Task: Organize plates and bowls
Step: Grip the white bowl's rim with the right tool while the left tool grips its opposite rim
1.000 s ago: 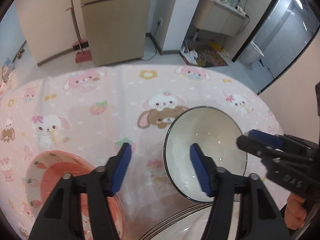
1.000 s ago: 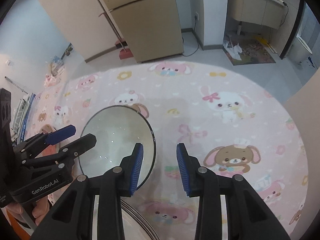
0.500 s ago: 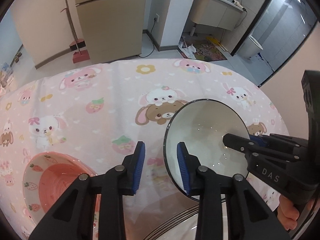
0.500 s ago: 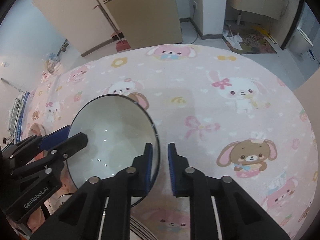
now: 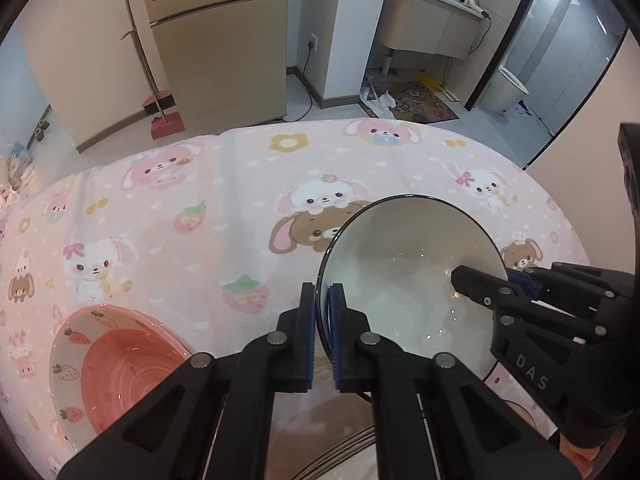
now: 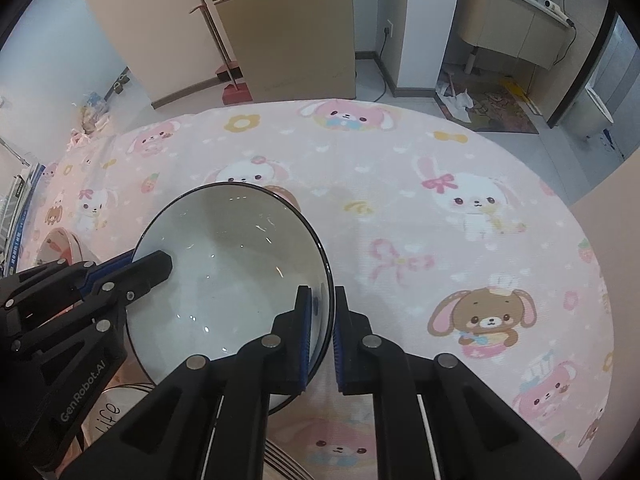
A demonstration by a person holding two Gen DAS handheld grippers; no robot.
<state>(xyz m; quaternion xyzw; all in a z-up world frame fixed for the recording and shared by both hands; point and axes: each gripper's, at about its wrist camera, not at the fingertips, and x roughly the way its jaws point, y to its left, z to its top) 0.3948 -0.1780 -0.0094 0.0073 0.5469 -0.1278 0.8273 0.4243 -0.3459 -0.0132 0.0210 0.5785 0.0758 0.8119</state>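
Observation:
A white bowl with a thin dark rim (image 5: 408, 280) is held above the pink cartoon tablecloth (image 5: 208, 208). My left gripper (image 5: 322, 332) is shut on the bowl's left rim. My right gripper (image 6: 321, 332) is shut on its right rim; the bowl also shows in the right wrist view (image 6: 228, 276). Each gripper appears in the other's view, clamped on the opposite side. A pink strawberry-pattern bowl (image 5: 116, 364) sits on the cloth at the lower left.
The striped rim of a plate (image 5: 344, 448) lies just below the held bowl, near the table's front edge; it also shows in the right wrist view (image 6: 280, 460). Beyond the table stand a beige fridge (image 5: 216, 36), a red dustpan and a bathroom doorway.
Both grippers closed from open onto opposite sides of the white bowl's rim. The bowl now sits a little higher and closer in both views.

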